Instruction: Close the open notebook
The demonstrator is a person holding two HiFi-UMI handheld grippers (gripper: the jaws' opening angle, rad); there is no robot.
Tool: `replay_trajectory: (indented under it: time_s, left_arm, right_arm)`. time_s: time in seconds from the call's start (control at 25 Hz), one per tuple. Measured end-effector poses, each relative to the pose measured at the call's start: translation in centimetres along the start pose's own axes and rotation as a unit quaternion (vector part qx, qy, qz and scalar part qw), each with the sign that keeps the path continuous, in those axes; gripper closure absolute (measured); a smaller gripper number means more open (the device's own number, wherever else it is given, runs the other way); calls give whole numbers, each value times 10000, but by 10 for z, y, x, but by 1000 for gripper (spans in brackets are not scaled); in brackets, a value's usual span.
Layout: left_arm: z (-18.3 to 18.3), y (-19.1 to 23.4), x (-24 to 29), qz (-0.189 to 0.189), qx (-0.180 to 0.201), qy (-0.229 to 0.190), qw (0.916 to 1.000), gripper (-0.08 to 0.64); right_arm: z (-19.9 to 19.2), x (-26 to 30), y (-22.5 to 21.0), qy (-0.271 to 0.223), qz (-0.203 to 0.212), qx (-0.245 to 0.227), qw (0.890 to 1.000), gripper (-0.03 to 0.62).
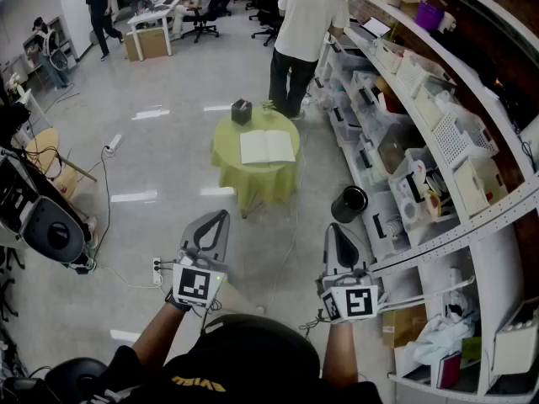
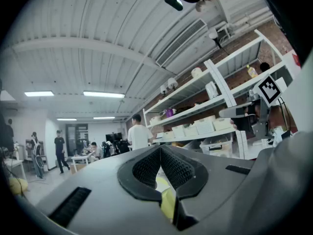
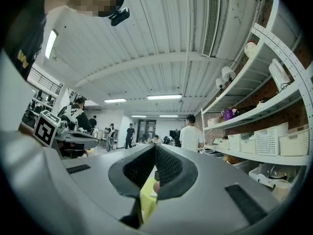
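In the head view the open notebook (image 1: 268,146) lies flat, white pages up, on a small round table under a yellow-green cloth (image 1: 253,175), some way ahead of me. Both grippers are held low and near me, well short of the table. The left gripper (image 1: 222,215) points toward the table with its tips together and nothing between them. The right gripper (image 1: 334,228) is shut and empty too. In the left gripper view the jaws (image 2: 160,148) meet, with yellow cloth (image 2: 167,204) showing below them. In the right gripper view the jaws (image 3: 155,146) meet above the cloth (image 3: 145,196).
A small black box (image 1: 242,111) sits at the table's far edge. A person in a white shirt (image 1: 305,19) stands just behind the table. Shelving with bins (image 1: 438,141) runs along the right. A black bin (image 1: 349,203) stands beside it. A power strip (image 1: 113,144) and its cable lie at left.
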State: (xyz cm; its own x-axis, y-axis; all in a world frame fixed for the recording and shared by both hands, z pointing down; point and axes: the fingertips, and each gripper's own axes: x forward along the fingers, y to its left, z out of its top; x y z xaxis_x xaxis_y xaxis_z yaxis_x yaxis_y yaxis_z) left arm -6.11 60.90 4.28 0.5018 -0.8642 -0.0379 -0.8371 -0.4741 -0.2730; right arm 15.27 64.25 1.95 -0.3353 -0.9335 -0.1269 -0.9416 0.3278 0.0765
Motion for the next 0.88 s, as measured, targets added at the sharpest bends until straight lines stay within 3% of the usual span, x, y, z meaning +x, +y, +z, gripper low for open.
replay_trajectory:
  time_s: [0.28, 0.88]
  left_arm:
    - [11, 6, 11, 39, -32, -270, 9996, 543]
    - [4, 7, 23, -33, 34, -158, 9999, 543]
  right_arm:
    - [7, 20, -5, -52, 132, -225, 9996, 591]
    - [4, 30, -20, -206, 61, -174, 9996, 584]
